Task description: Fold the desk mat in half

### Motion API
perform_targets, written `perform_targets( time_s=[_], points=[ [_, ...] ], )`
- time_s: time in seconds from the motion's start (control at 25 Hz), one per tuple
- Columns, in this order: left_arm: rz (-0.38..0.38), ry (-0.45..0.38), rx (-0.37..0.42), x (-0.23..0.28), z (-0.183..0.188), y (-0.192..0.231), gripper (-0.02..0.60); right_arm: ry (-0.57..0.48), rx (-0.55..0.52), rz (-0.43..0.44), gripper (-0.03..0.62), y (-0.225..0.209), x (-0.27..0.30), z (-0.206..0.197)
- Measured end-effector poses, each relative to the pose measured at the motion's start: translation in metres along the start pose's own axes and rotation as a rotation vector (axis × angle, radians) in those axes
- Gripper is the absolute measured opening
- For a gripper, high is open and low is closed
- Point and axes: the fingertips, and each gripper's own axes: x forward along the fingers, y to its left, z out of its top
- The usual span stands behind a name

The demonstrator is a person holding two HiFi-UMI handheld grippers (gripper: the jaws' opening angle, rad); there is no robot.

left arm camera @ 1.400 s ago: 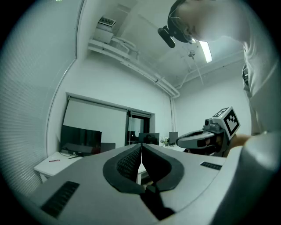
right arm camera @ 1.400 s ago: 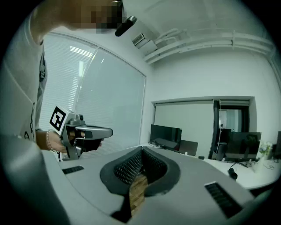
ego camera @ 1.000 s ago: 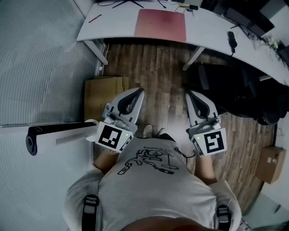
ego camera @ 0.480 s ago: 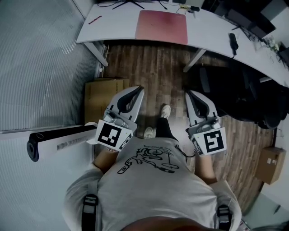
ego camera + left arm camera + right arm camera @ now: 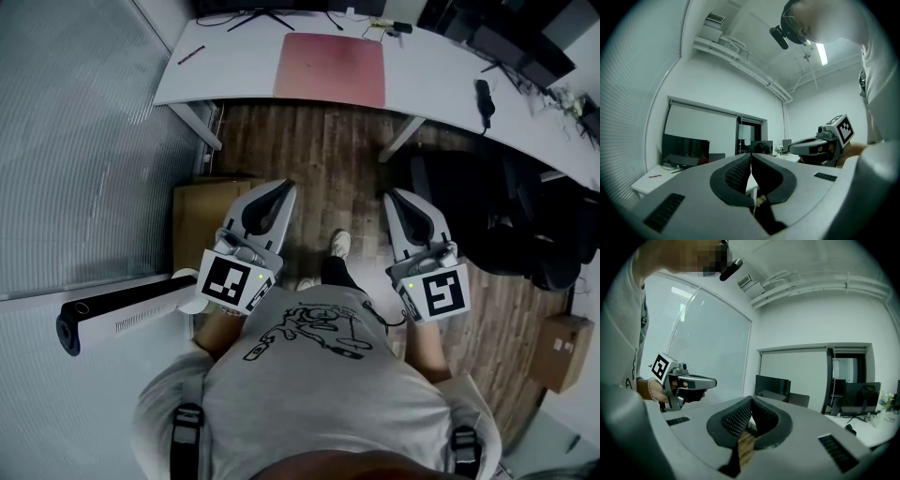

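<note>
Left hand-held gripper point(image 5: 285, 186), right hand-held gripper point(image 5: 392, 196) closed | desk mat point(image 5: 330, 70) seemingly flat

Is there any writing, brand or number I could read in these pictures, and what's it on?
No readable words anywhere.
Marker cube on left gripper, cube on right gripper: square patterns, no letters.
T-shirt print: drawing, any lettering blurred.
Cardboard box at right, label: too small.
</note>
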Motion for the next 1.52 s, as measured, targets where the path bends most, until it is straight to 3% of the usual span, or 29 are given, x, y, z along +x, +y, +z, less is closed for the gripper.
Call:
perform_targets(
  time_s=[0.24,0.36,0.48,0.64,0.76,1.04,1.28,1.52],
  points=[
    [-0.003,0.001,0.01,0.043,0.005,0.006,0.023,-0.055,0.021,-0.013,0.008,-0.041,0.02,0.013],
    [-0.001,0.005,0.002,0.065,0.007,0.009,0.023,-0.009,0.009,-0.005,0.008,-0.062,0.025,0.005],
    [-0.002,0.009,0.003,0.089,0.009,0.011,0.023,-0.063,0.035,-0.017,0.008,-0.085,0.036,0.014],
    [0.001,0.01,-0.002,0.114,0.006,0.014,0.023,-0.003,0.016,0.0,0.008,-0.108,0.042,-0.003],
    [0.004,0.017,-0.008,0.135,0.003,0.015,0.023,-0.028,0.03,-0.004,0.008,-0.128,0.05,0.0],
    [0.012,0.029,-0.015,0.184,-0.003,0.014,0.023,0.027,0.022,0.013,0.008,-0.173,0.061,-0.021],
    [0.031,0.04,-0.021,0.221,-0.008,0.017,0.023,-0.047,0.057,0.007,0.008,-0.212,0.076,-0.012],
    [0.052,0.038,-0.03,0.252,-0.012,0.021,0.023,0.011,0.02,0.042,0.008,-0.241,0.087,-0.028]
  ],
)
